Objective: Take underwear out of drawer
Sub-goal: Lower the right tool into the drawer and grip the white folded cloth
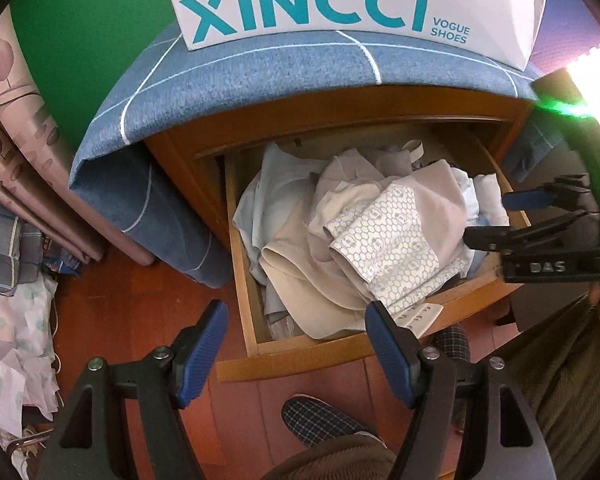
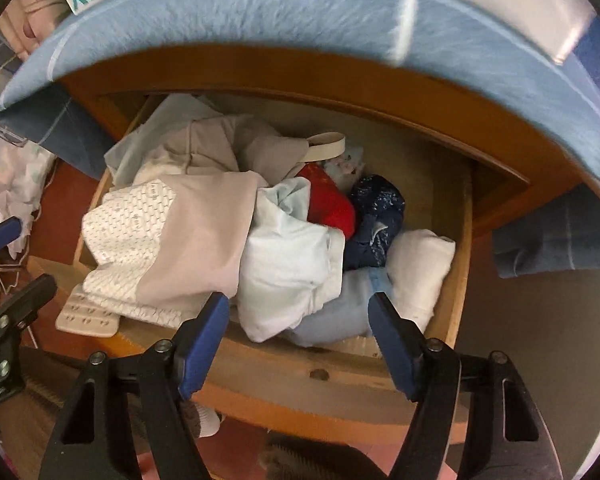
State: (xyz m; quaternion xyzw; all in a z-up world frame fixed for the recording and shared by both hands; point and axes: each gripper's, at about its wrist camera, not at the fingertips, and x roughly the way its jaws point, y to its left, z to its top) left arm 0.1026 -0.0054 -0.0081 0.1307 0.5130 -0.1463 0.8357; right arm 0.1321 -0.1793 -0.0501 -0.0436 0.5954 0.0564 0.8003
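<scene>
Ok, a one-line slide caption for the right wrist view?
Right gripper open above pale blue underwear in the open wooden drawer.

Green wall (image 1: 84, 40) behind, upper left. Floor (image 1: 140, 304) of reddish-brown wooden boards. Wooden bedside cabinet (image 1: 340, 108), orange-brown, its top draped in a blue cloth (image 1: 260, 76) with thin white grid lines, the cloth hanging down the cabinet's left side. White shoe box (image 1: 340, 0) with teal lettering stands on the cloth. Curtain (image 1: 16, 120), pale pink with a leaf print, hangs at far left. Checked grey-blue fabric (image 1: 0, 248) and crumpled pale floral cloth (image 1: 16, 344) lie below the curtain on the floor. Strong white light (image 1: 596, 72) glares in from the right edge.
</scene>
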